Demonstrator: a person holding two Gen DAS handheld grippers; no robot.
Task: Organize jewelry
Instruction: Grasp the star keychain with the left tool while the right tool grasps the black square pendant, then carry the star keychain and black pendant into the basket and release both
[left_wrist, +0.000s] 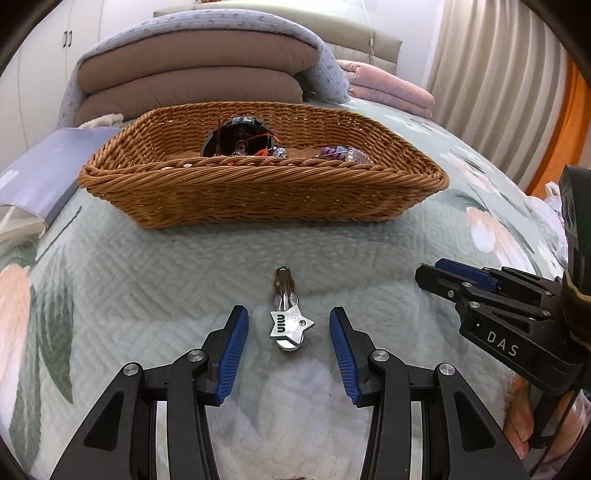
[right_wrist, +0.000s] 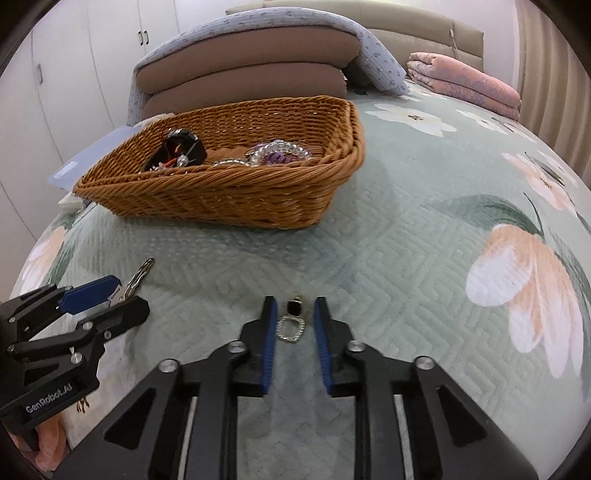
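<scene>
A silver hair clip with a star charm lies on the pale green quilt. My left gripper stands open around it, a blue pad on each side with a gap to both. A small earring, a black stone above a sparkly square ring, lies between the pads of my right gripper; the jaws are narrow but do not touch it. The wicker basket sits beyond, holding a black round piece and purple beads. Each gripper shows at the edge of the other's view.
Brown cushions under a lilac cover are stacked behind the basket. A folded pink blanket lies at the back right. A lilac folder rests left of the basket. Curtains hang on the right.
</scene>
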